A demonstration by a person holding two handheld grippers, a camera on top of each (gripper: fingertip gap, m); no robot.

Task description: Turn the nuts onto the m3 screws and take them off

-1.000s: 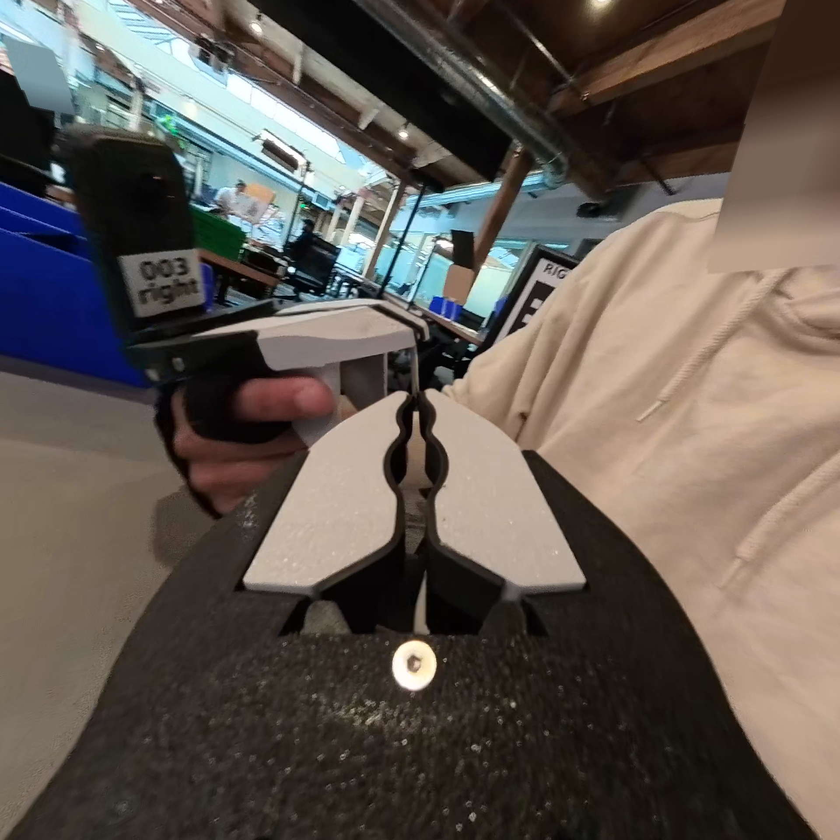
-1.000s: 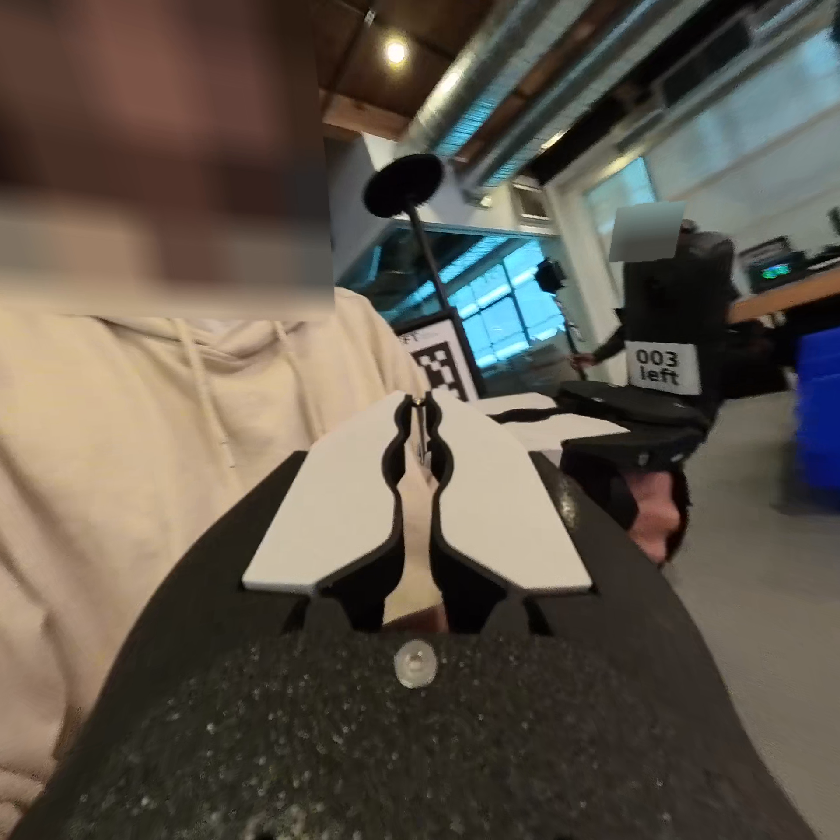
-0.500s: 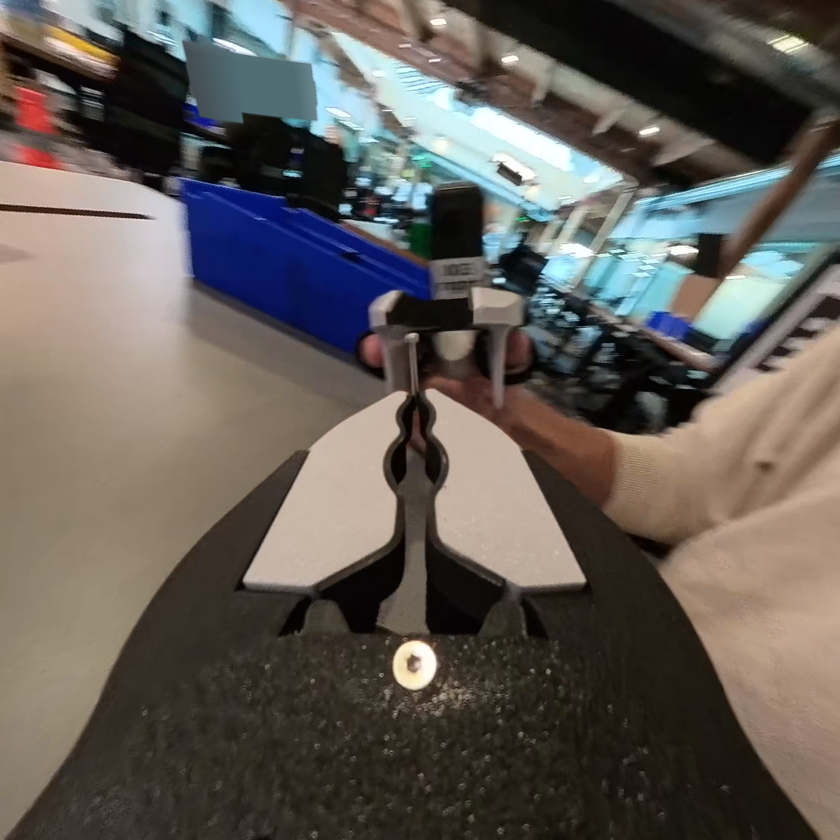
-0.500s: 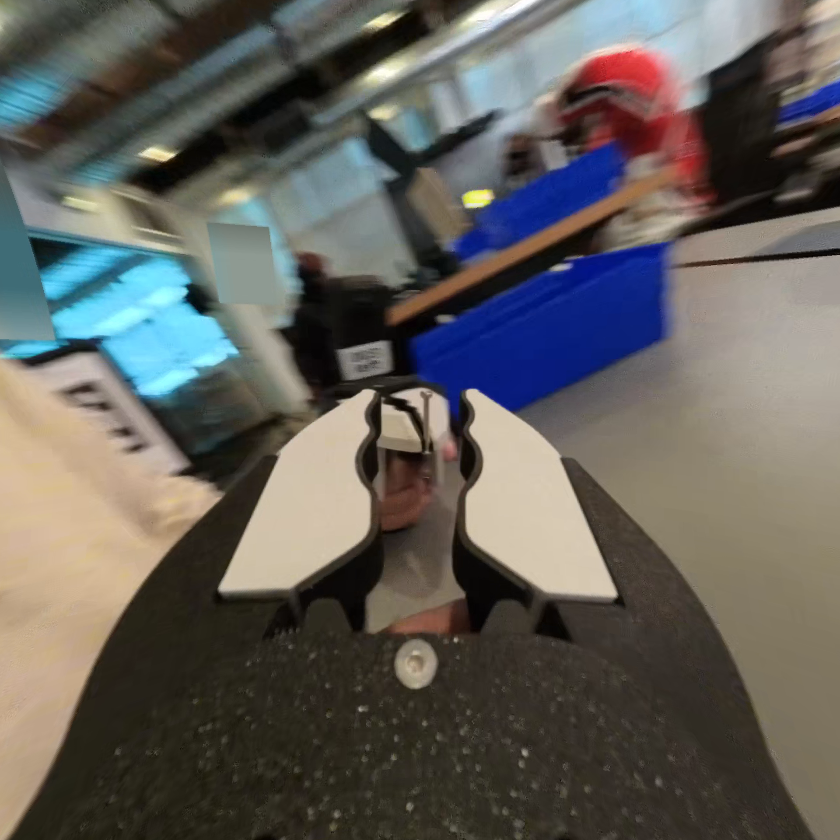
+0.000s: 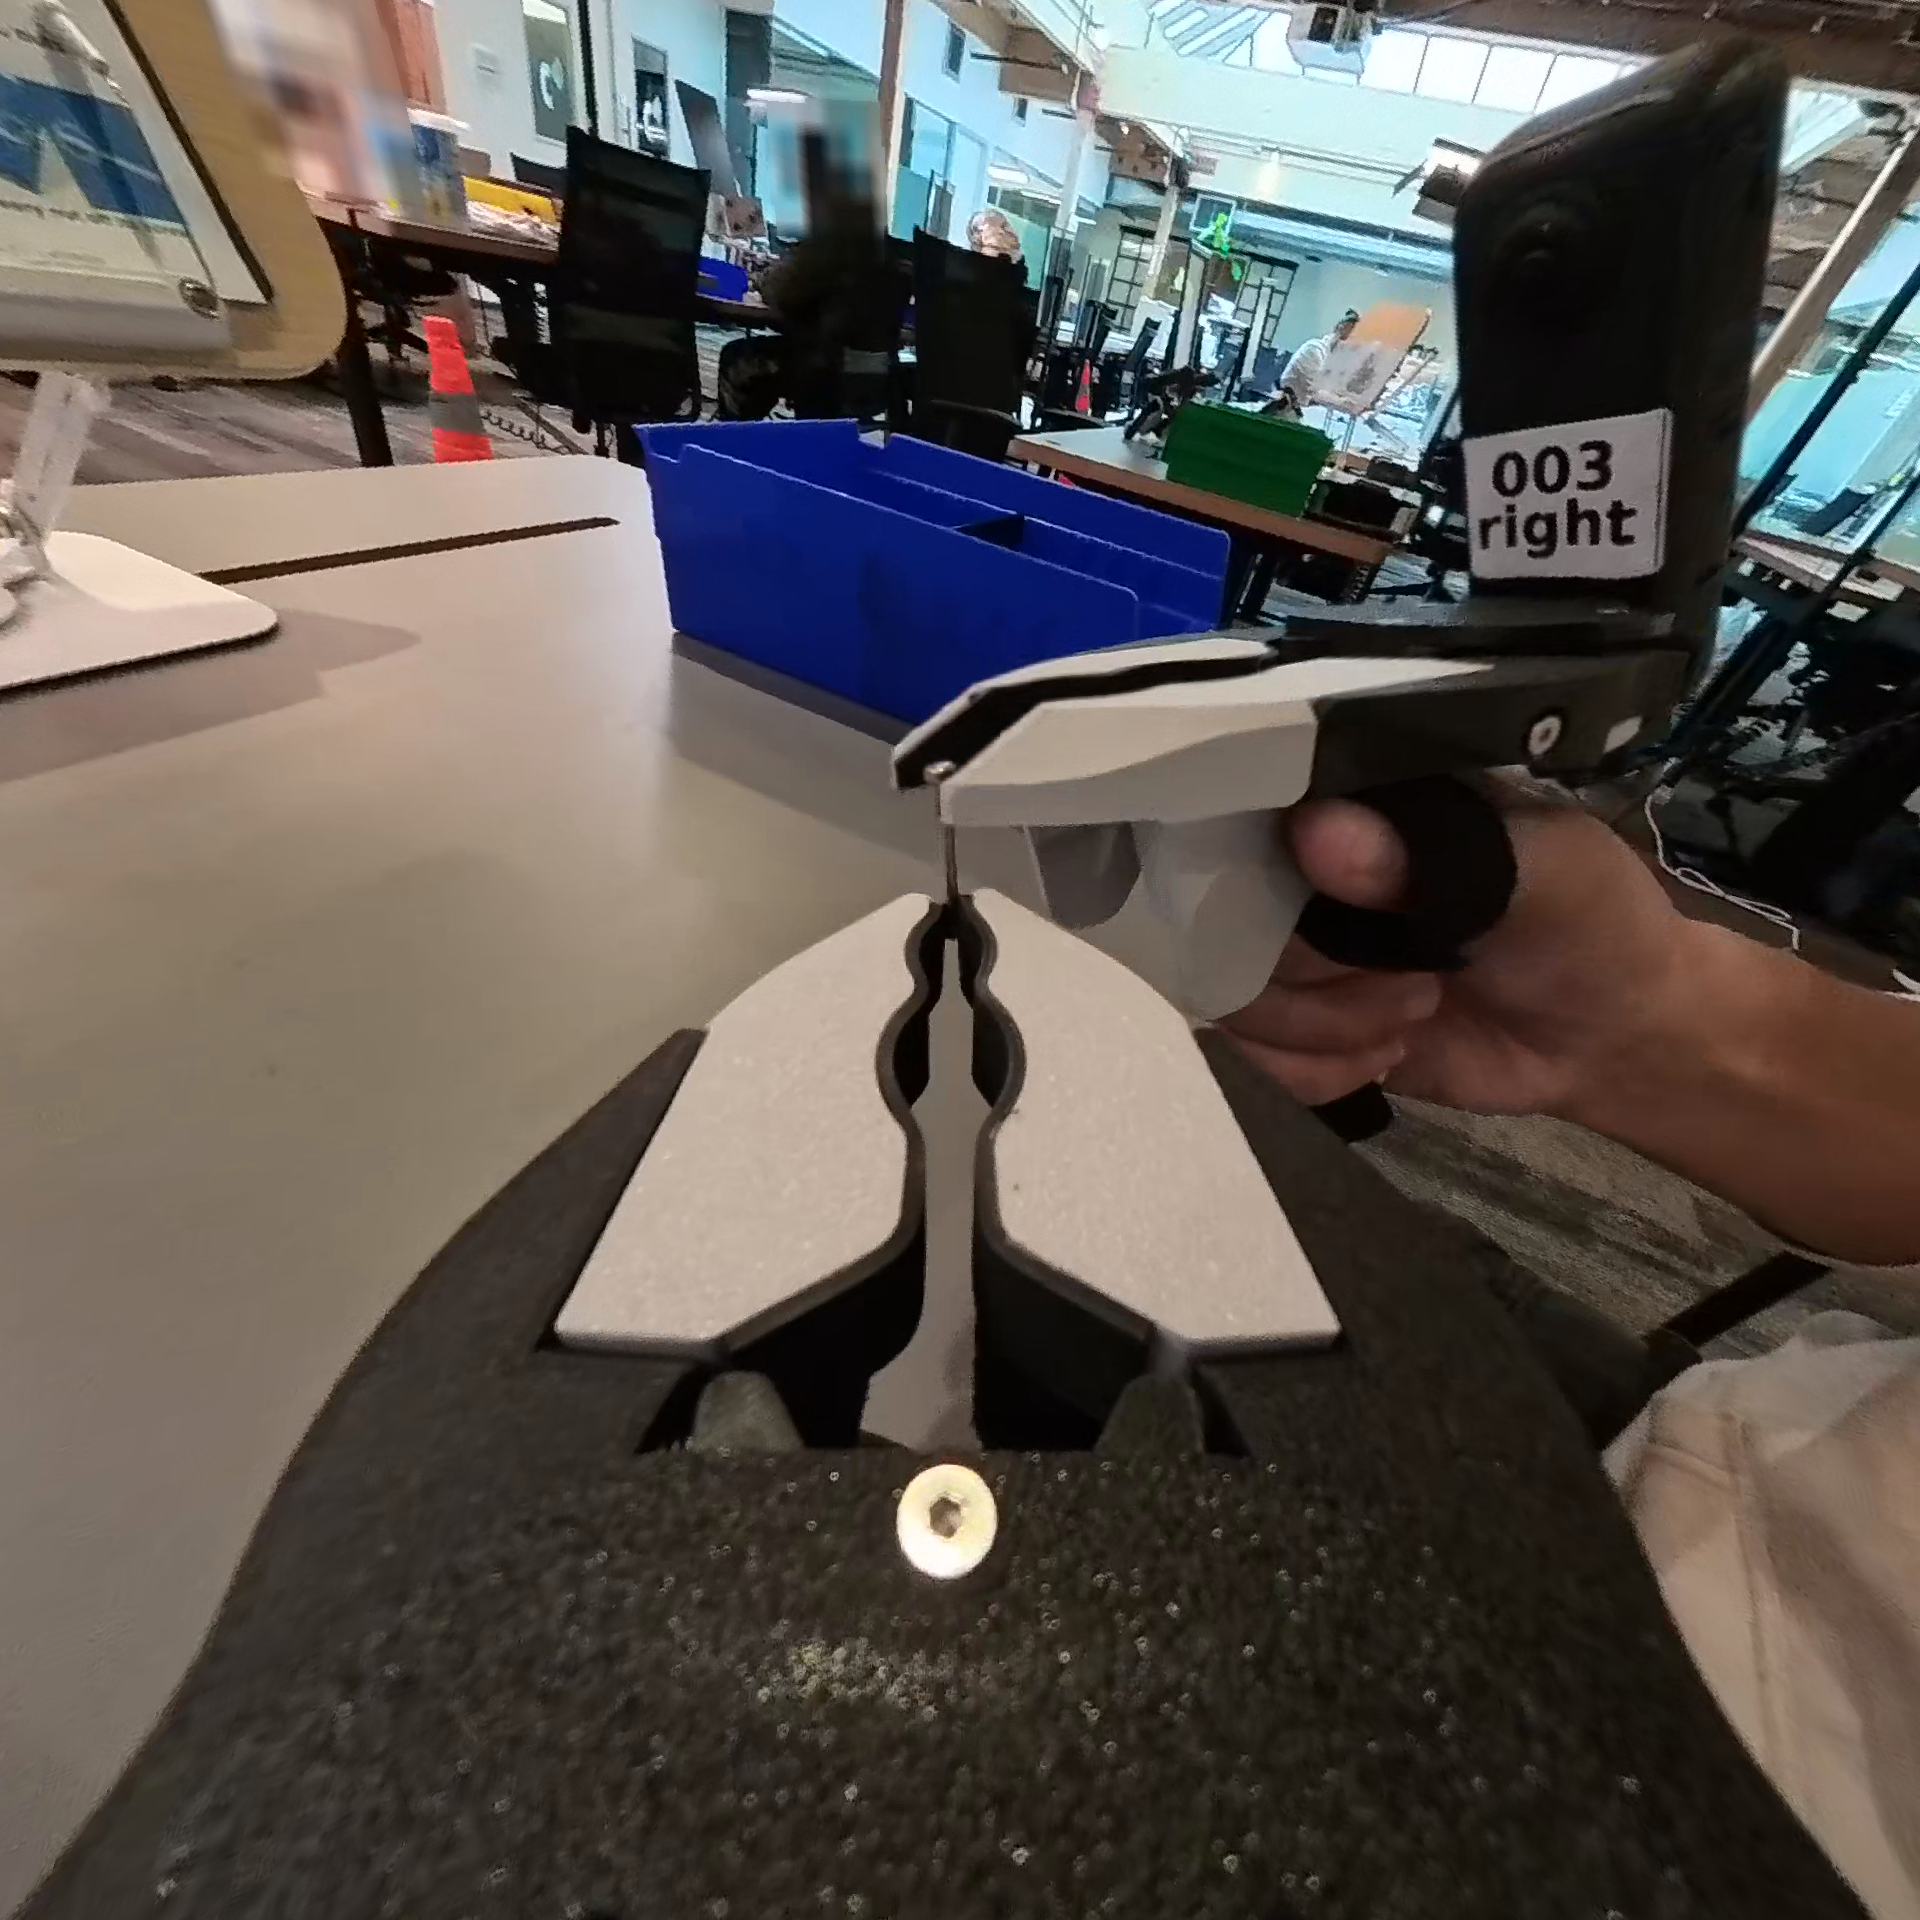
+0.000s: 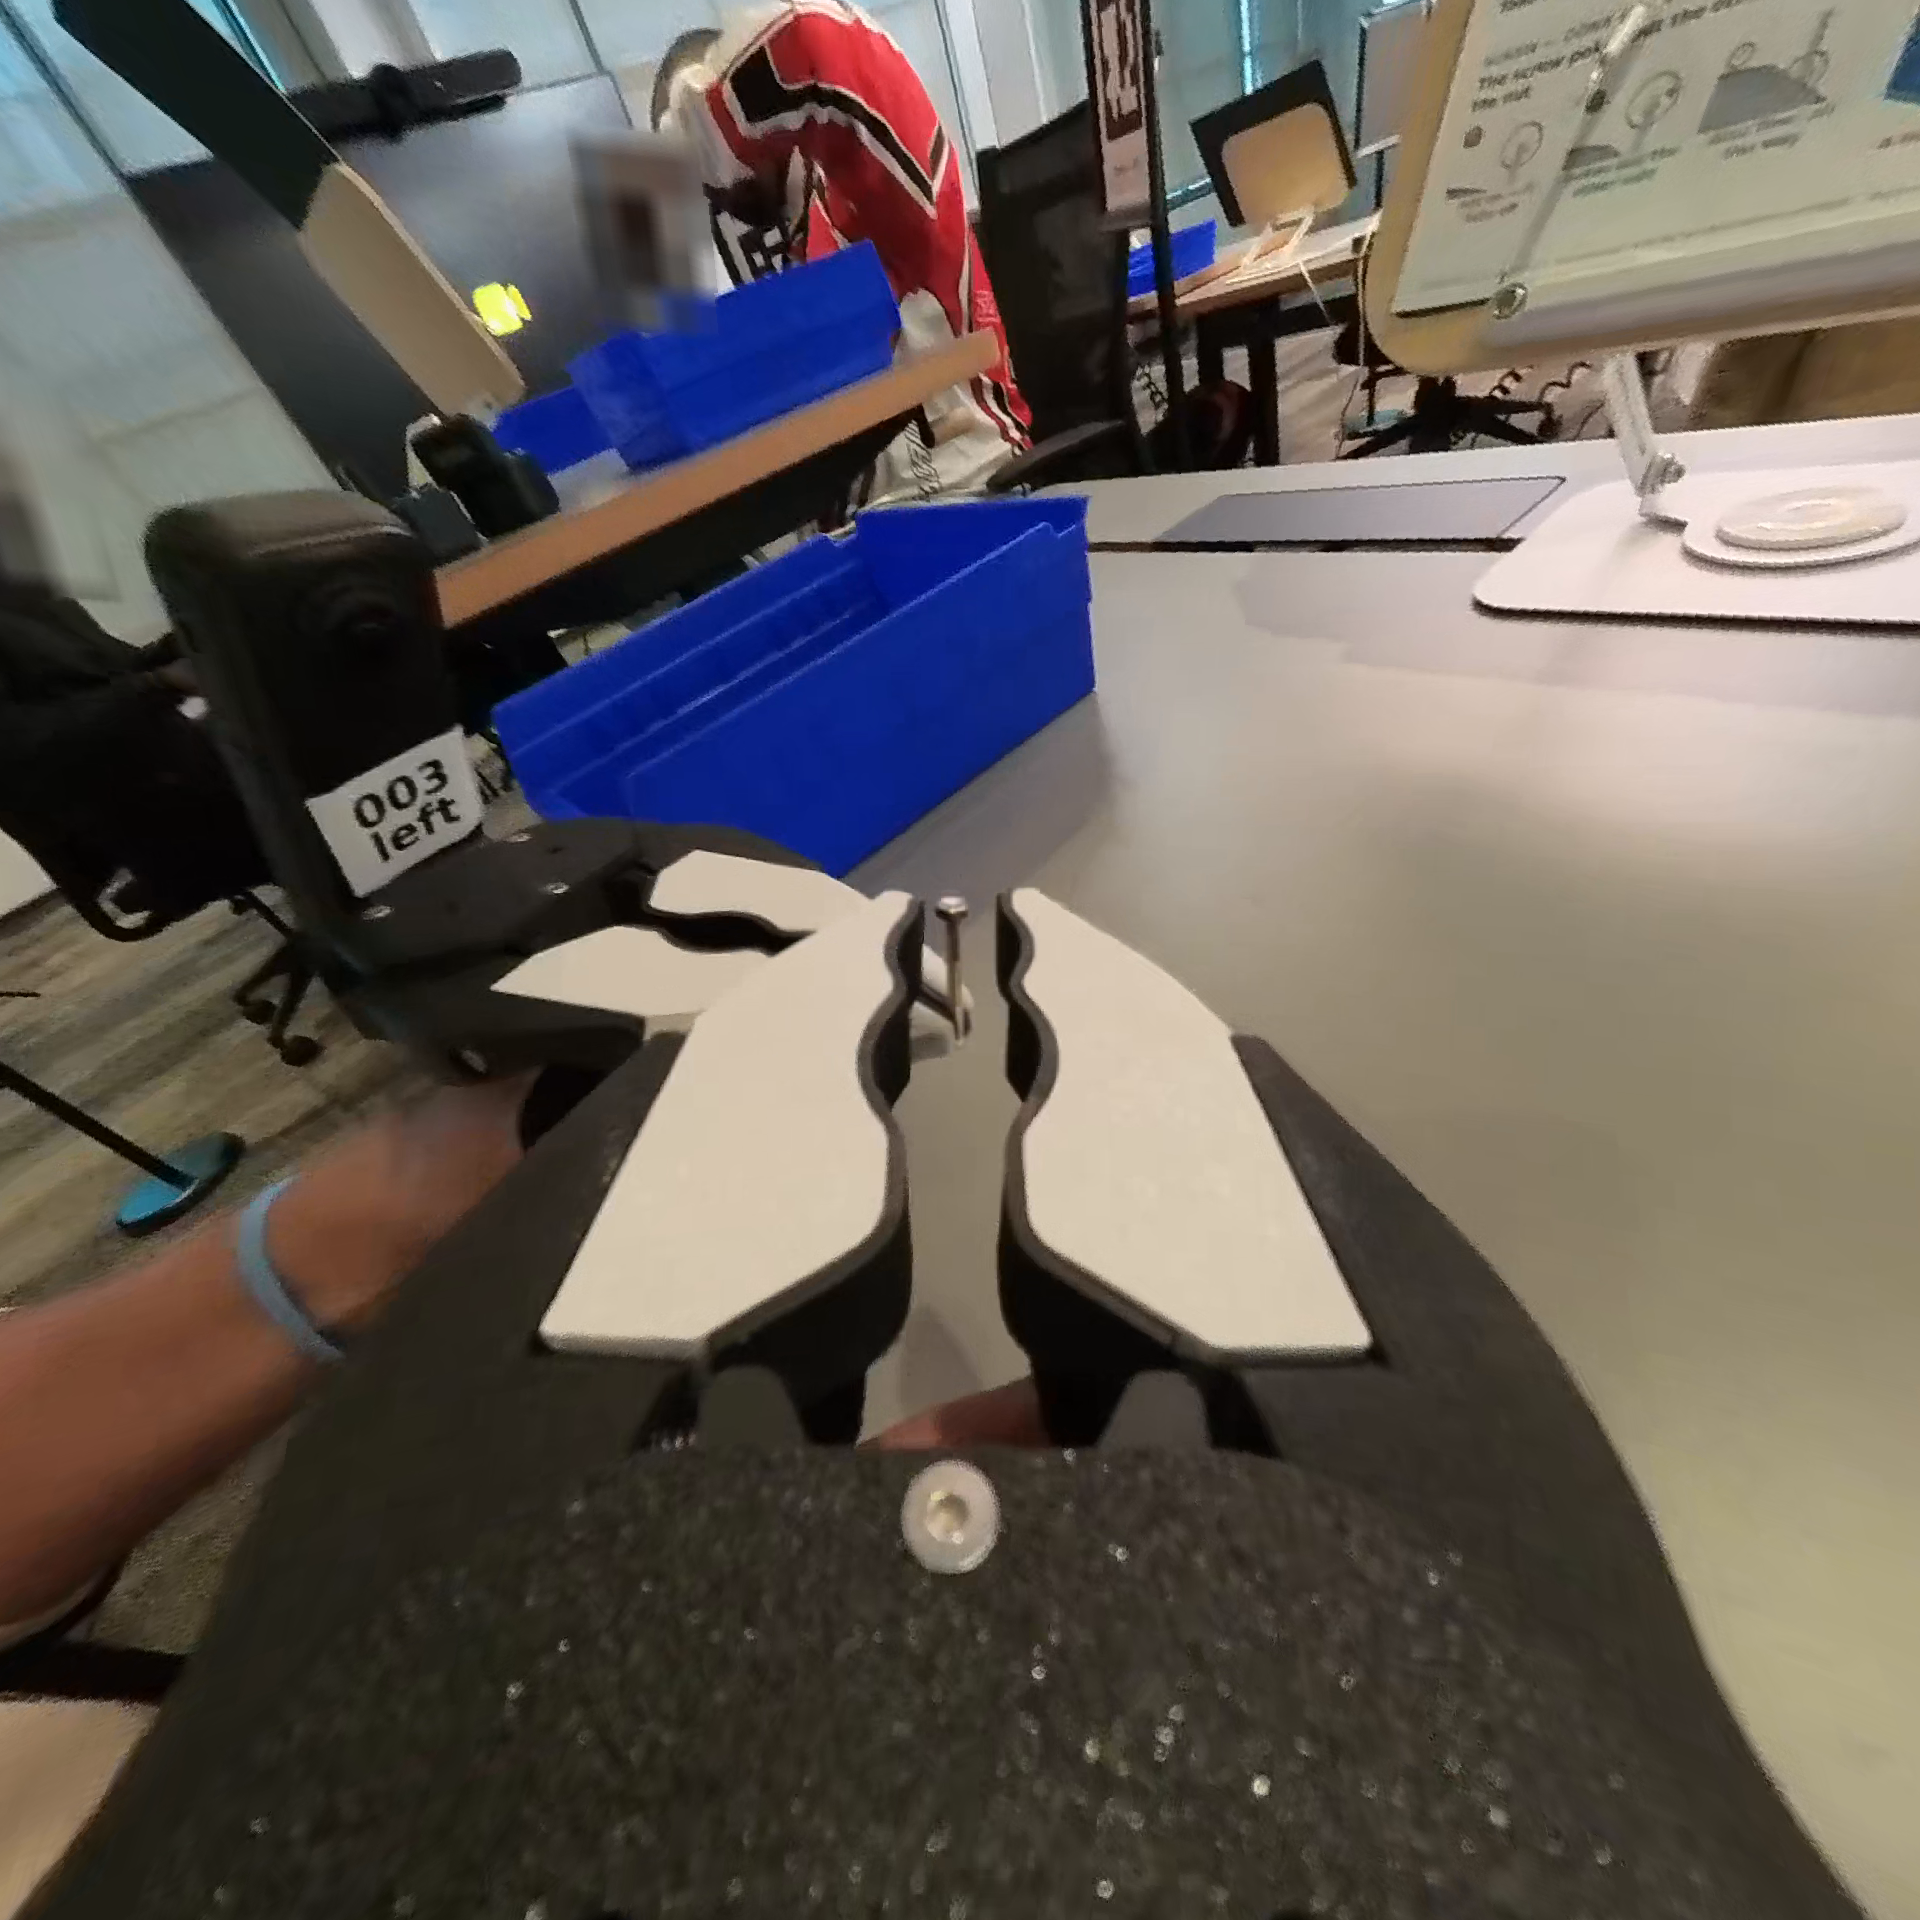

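Observation:
A thin silver M3 screw point(image 5: 948, 831) stands upright in the air over the grey table point(image 5: 312, 935). My left gripper point(image 5: 953, 912) is shut on its lower end. My right gripper point(image 6: 961, 914) is open, with its tips either side of the screw's head point(image 6: 953, 966) and a small gap on each side. In the left wrist view the right gripper point(image 5: 925, 753) comes in from the right, level with the screw's head. In the right wrist view the left gripper's fingers point(image 6: 727, 899) come in from the left, their tips hidden. I see no nut.
A blue bin point(image 5: 914, 582) stands on the table behind the grippers; it also shows in the right wrist view point(image 6: 831, 707). A white stand point(image 6: 1714, 582) with a printed sheet is at the table's far side. People, chairs and desks are beyond.
Both grippers have swung away from the person's hoodie toward the table. My right gripper was shut on the screw and has opened. My left gripper stays shut on it.

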